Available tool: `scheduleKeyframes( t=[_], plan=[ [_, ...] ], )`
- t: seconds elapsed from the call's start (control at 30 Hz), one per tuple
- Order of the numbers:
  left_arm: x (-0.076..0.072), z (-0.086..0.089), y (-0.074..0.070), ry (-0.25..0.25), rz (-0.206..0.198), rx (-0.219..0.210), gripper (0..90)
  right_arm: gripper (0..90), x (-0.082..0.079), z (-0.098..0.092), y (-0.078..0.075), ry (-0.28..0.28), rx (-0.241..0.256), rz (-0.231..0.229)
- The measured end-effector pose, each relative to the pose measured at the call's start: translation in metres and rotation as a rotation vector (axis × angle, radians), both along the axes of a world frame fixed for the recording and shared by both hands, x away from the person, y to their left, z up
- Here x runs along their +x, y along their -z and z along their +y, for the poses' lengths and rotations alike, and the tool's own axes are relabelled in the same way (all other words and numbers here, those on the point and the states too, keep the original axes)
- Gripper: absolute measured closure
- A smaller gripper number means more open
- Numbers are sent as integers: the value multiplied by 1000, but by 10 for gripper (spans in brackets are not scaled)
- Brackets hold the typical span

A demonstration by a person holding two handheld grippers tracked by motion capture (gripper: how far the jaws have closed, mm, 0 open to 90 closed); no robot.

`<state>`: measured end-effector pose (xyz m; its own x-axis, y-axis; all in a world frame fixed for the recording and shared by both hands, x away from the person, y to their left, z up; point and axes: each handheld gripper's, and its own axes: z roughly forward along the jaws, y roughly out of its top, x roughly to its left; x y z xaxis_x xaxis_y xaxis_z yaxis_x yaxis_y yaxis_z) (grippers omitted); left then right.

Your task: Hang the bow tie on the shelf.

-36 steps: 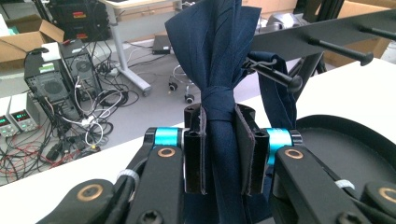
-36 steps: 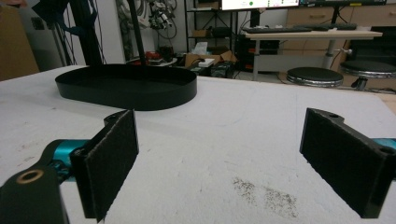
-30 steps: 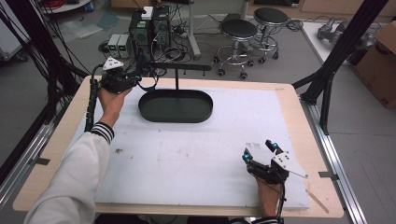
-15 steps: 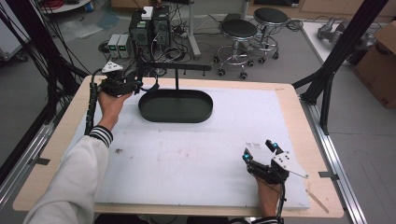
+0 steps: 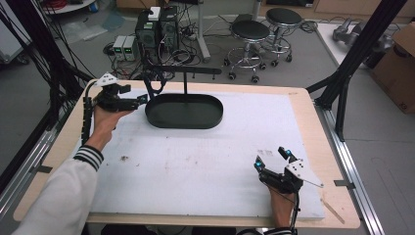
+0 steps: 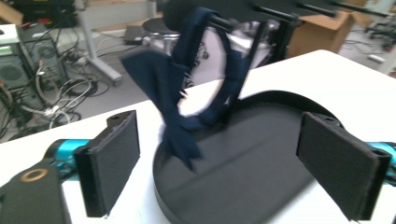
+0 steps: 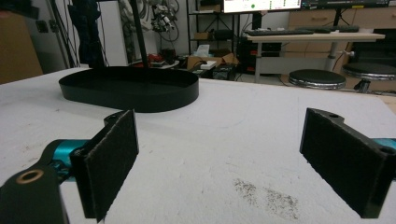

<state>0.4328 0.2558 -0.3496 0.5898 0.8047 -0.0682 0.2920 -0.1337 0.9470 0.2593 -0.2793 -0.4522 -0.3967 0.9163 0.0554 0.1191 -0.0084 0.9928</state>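
A black oval tray point(image 5: 185, 118) carries an upright post point(image 5: 185, 82) with a horizontal bar point(image 5: 195, 70) on top. A dark navy bow tie with its strap point(image 5: 155, 84) hangs looped over the bar's left end, dangling above the tray's left rim. My left gripper point(image 5: 142, 99) is open just left of the tray, a little below the bow tie. In the left gripper view the bow tie point(image 6: 182, 88) hangs ahead of the wide-apart jaws of that gripper point(image 6: 226, 163), untouched, over the tray point(image 6: 261, 182). My right gripper point(image 5: 271, 157) rests open and empty near the table's front right; its own view point(image 7: 233, 163) faces the tray point(image 7: 130, 88).
A white mat point(image 5: 205, 166) covers the wooden table point(image 5: 318, 127). Dark smudges point(image 7: 266, 196) mark the mat by the right gripper. Black frame struts point(image 5: 352, 68) stand at both sides. Stools point(image 5: 249, 34) and computer boxes point(image 5: 151, 29) stand on the floor beyond the far edge.
My left gripper has drawn back and down from the bar's left end to the tray's left rim. The bow tie stays hanging on the bar. The right gripper has not moved.
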Motion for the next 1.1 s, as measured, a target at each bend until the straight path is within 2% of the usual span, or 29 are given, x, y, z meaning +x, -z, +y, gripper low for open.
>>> scheduleKeyframes(
  t=[0.07,0.17,0.3,0.37,0.67,0.8,0.9,1.0,1.1],
  plan=[
    [-14,6,3,16,-23,-17,106,106,0,0,0,0,6,2],
    [-38,15,7,34,-80,-58,87,106,0,0,0,-2,0,4],
    [-67,26,13,42,-155,-126,73,106,0,1,0,0,-4,-2],
    [-80,30,18,45,-175,-137,67,106,0,1,0,0,-7,-6],
    [-124,44,54,41,-176,-187,67,106,-2,1,0,-2,-3,-12],
    [-137,50,67,36,-174,-186,67,106,-2,0,0,0,-7,-24],
    [-146,55,76,25,-197,-206,67,106,-2,1,0,0,-5,-19],
    [-153,57,82,20,-220,-179,67,106,-2,1,0,0,-4,-16],
    [-158,60,85,24,-251,-169,67,106,-2,1,0,-1,-3,-16]
  ],
)
